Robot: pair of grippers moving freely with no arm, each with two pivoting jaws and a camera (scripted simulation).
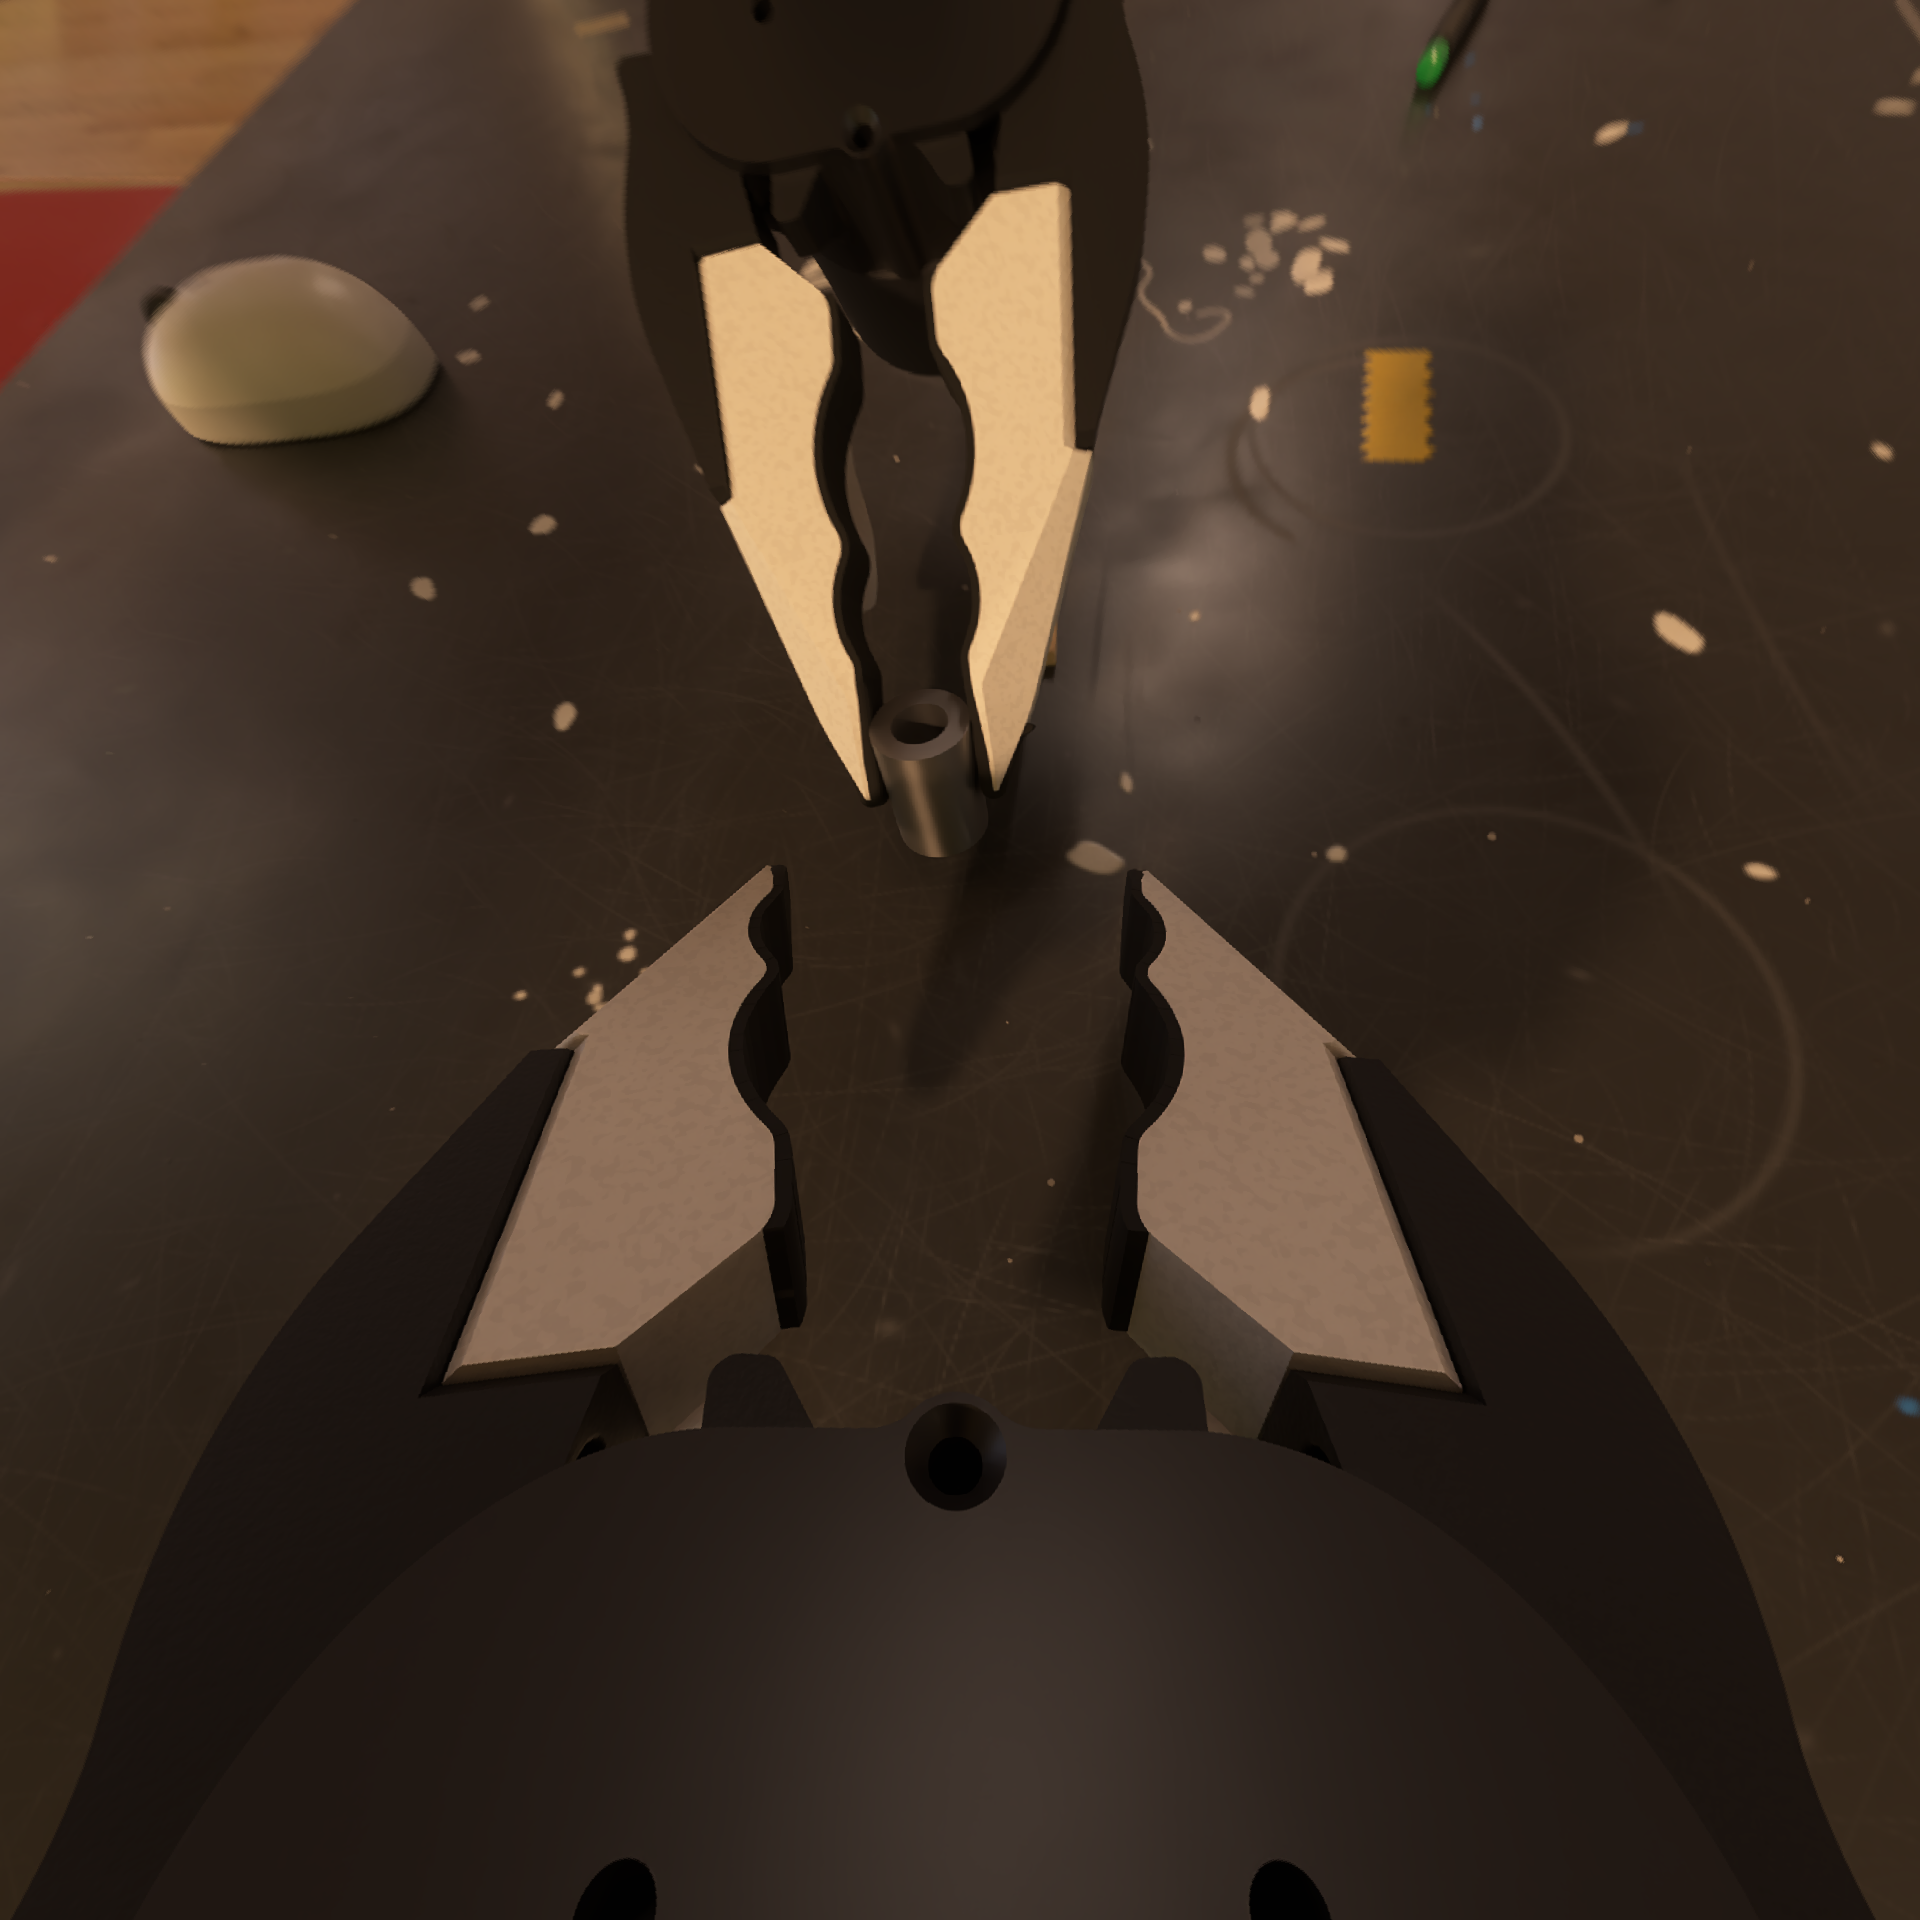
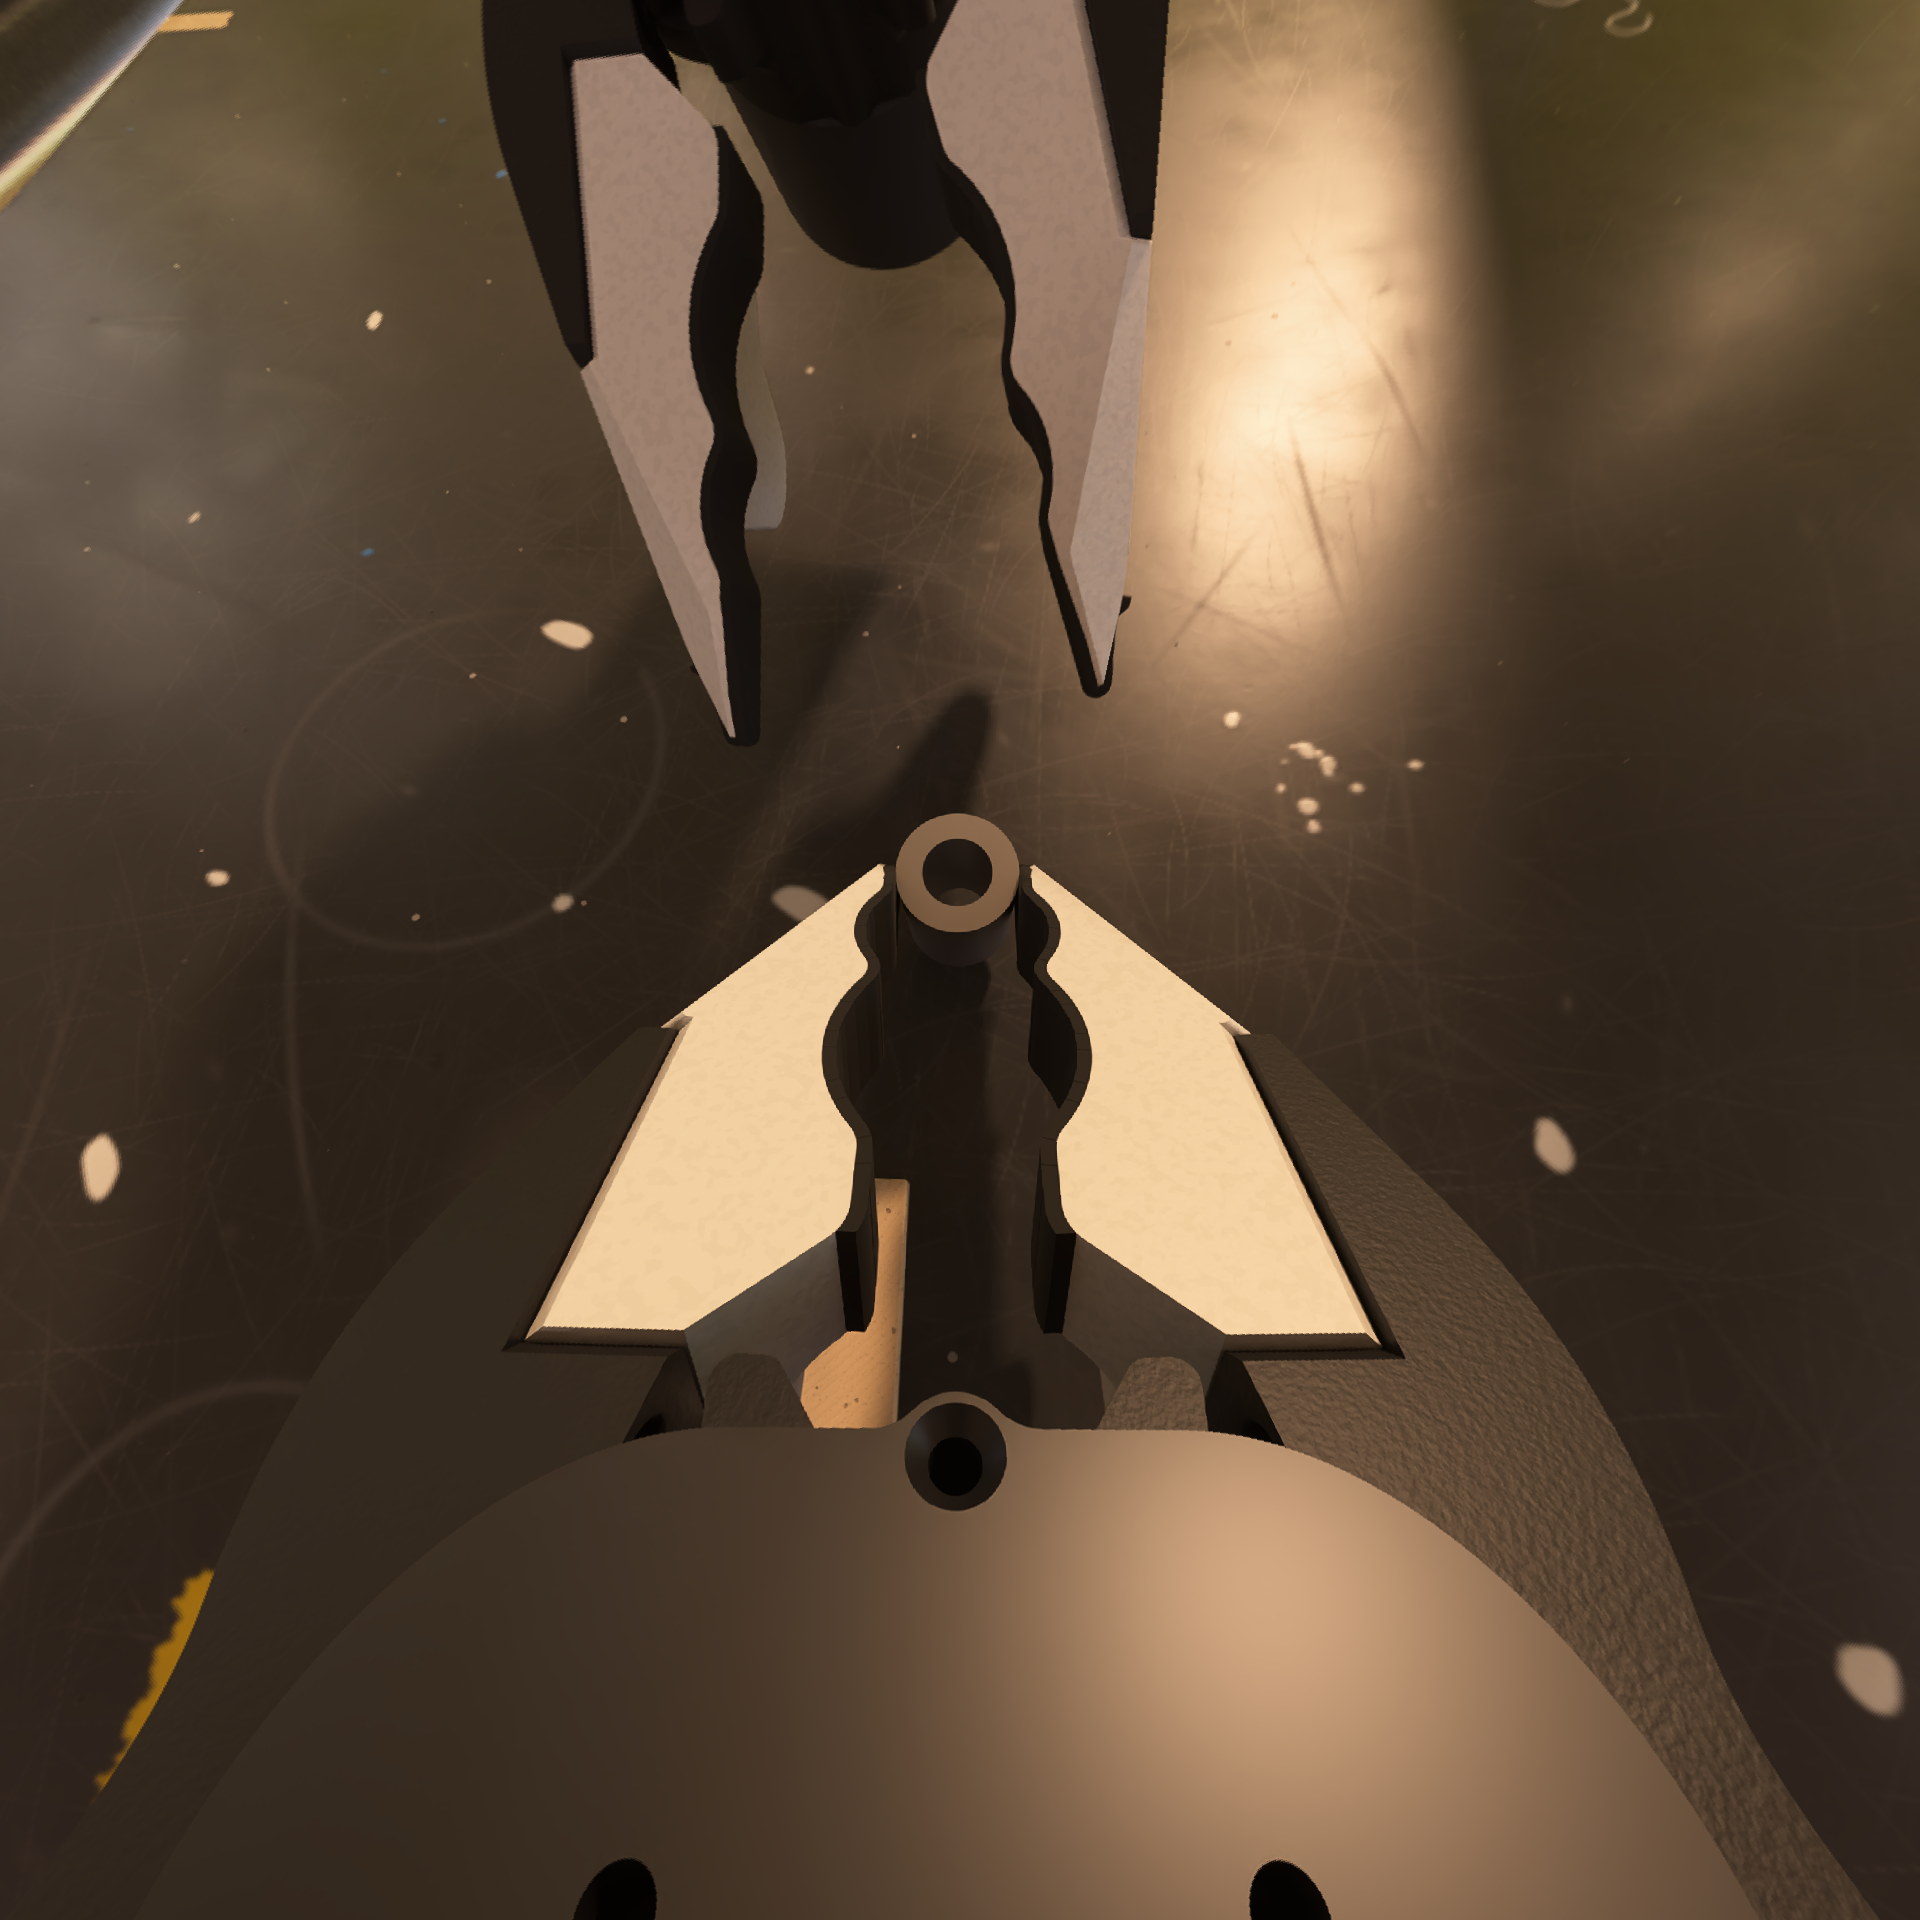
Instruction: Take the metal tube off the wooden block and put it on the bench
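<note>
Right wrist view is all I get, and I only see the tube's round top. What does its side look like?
Observer: The metal tube stands upright, its lower end poking out below the right gripper tips.
Operator: Anything else lying around?
Observer: A cream dome-shaped object sits on the bench, far left in the left wrist view.
Operator: More?
Observer: A dark stick with a green spot, far right.
</note>
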